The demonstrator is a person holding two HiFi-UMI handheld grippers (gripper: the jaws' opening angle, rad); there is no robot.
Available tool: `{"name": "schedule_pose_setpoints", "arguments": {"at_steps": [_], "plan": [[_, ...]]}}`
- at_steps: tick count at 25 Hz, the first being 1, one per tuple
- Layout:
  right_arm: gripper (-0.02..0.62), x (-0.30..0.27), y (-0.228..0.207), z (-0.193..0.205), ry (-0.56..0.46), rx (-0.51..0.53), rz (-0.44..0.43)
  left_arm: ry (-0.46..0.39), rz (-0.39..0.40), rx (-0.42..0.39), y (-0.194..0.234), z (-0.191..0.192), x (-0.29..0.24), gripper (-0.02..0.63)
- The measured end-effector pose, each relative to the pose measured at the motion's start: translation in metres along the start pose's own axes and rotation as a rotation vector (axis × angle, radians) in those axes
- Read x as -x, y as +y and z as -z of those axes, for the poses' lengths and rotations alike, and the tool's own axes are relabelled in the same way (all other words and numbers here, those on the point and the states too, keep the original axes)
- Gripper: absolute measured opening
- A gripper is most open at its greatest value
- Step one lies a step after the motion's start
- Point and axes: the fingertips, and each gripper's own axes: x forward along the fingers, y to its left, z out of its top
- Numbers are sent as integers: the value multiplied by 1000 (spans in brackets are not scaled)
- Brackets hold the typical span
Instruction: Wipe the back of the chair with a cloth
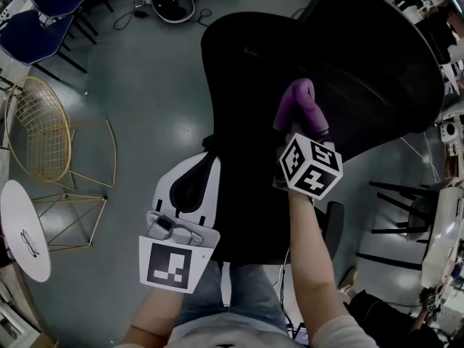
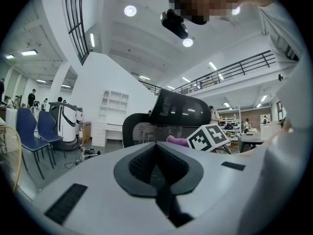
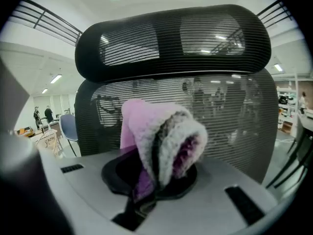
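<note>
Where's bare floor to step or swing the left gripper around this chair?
Bare grey floor lies left of the office chair, bordered by the gold wire chair and the cabled gear at top. Right of the chair is crowded: dark chair legs there.

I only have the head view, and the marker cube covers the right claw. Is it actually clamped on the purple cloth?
Observer: Yes. The right gripper view shows the right claw shut on the fluffy purple cloth, which sticks up folded out of it.
Operator: Is the cloth on the chair?
Observer: The black mesh chair back fills the view right behind the cloth, but I can't tell whether they touch.
Operator: And the left claw?
Observer: The left gripper view shows the left claw shut, with nothing in it.
</note>
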Motion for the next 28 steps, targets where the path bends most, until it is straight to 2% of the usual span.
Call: {"name": "schedule_pose_setpoints", "arguments": {"at_steps": [9,20,28], "plan": [[54,-9,49,1,2,22,-53,-9,-32,8,24,-3,12,14],[54,-18,116,3,18,58,-159,-18,-68,19,46,-6,22,14],[54,-23,145,5,38,66,-207,-13,-84,24,55,-6,27,14]]}}
